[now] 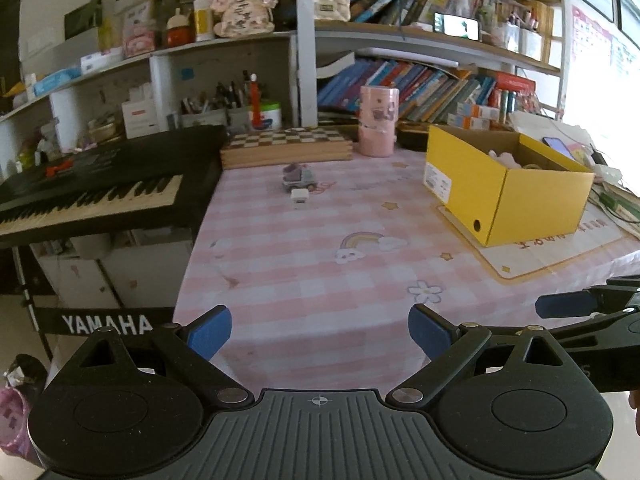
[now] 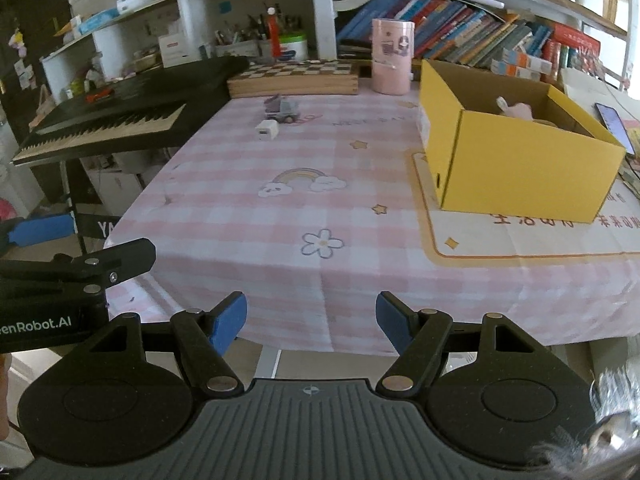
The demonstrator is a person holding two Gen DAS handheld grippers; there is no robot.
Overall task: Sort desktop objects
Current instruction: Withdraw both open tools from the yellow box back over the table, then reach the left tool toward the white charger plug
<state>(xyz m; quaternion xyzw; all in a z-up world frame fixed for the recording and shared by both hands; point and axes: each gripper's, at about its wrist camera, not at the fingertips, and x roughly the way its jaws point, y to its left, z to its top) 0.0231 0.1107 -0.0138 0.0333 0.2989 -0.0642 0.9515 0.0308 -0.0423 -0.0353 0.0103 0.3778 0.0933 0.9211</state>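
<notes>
Sorting status: early-to-middle, by my judgement. Something pink and soft already lies inside the yellow box; two small items are not yet collected.
Toy car: on the pink checked tablecloth, far side, near the chessboard. Long axis runs roughly across the right wrist view; which end is the front I cannot tell.
White charger block: just beside the toy car, on its near-left side, possibly not touching. Squat shape, no clear long axis; a port-like face looks toward the camera.
Yellow box position: right part of the table, on a printed mat, well apart from both small items. Open top; long axis runs away from the camera, angled right.
Left gripper: jaws spread, nothing between them, hovering over the near table edge.
Right gripper: jaws spread partway, empty, beside the left one.
Remaining work, judged: reach across to the toy car and charger block, carry each to the box.
Surroundings: keyboard to the left, pink canister behind.
</notes>
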